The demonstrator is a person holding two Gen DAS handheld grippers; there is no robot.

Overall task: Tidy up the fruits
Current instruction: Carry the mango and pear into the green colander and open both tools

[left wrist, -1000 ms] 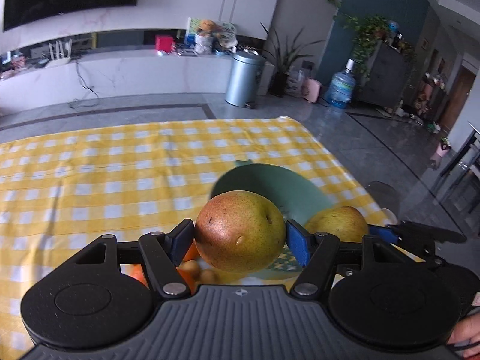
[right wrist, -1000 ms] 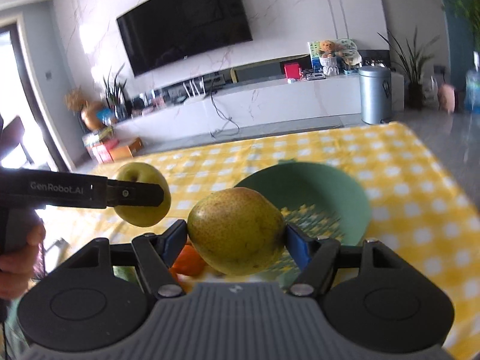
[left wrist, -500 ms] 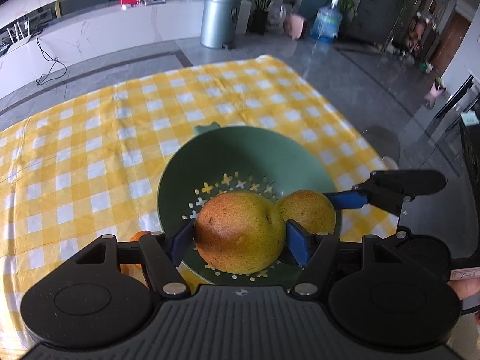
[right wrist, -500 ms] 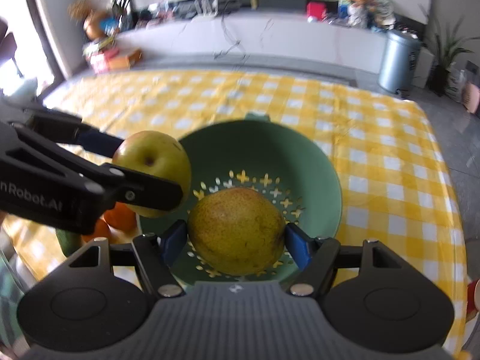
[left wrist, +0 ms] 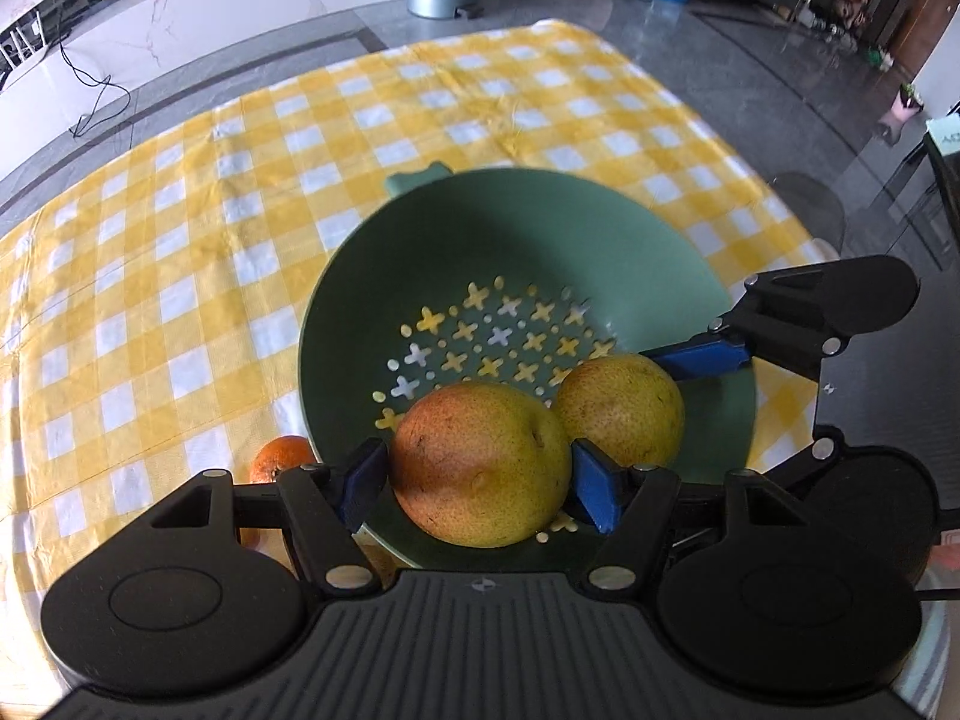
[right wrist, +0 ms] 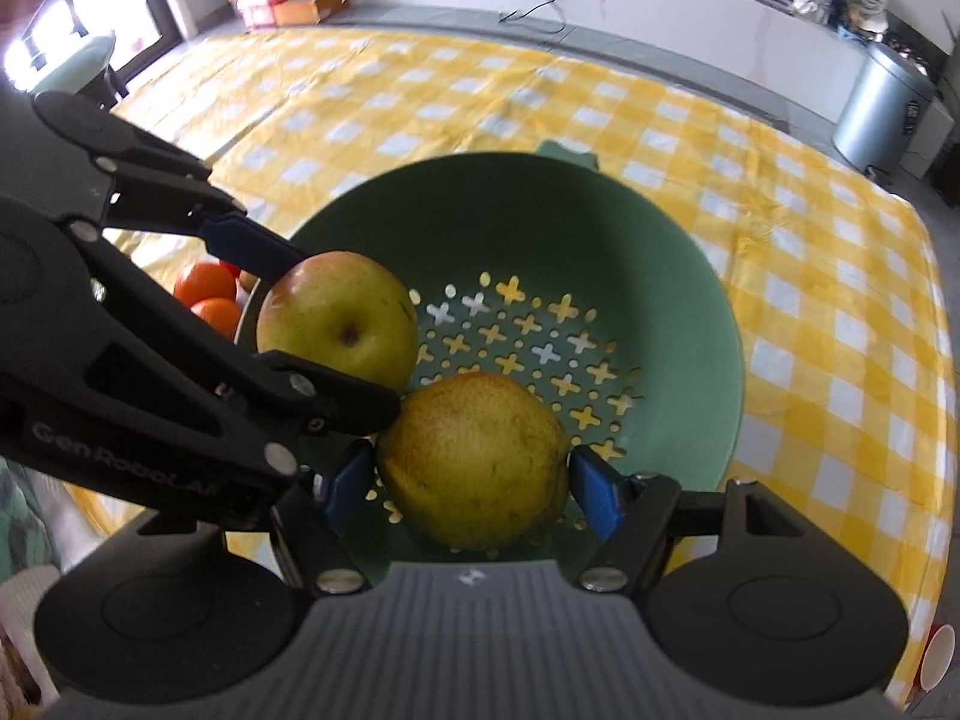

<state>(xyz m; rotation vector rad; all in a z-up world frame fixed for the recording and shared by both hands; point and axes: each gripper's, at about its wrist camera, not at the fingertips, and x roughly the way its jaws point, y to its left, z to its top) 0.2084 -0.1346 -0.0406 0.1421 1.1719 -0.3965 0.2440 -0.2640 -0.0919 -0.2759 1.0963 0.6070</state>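
Observation:
My left gripper (left wrist: 477, 477) is shut on a reddish-yellow pear (left wrist: 480, 465) and holds it inside the green colander bowl (left wrist: 540, 228), low over the near side. My right gripper (right wrist: 471, 480) is shut on a yellow-green pear (right wrist: 474, 459) and holds it in the same bowl (right wrist: 660, 252), beside the left one. In the left wrist view the right gripper's pear (left wrist: 621, 405) touches the left pear. In the right wrist view the left gripper's pear (right wrist: 336, 315) sits to the upper left, against the right pear.
The bowl stands on a yellow and white checked tablecloth (left wrist: 180, 252). Oranges (right wrist: 204, 294) lie on the cloth left of the bowl; one orange (left wrist: 279, 459) shows in the left wrist view. The table's right edge (left wrist: 780, 192) drops to a grey floor.
Both grippers have tilted down and lowered their pears from above the table into the green bowl. The two pears have come together side by side. Both stay shut.

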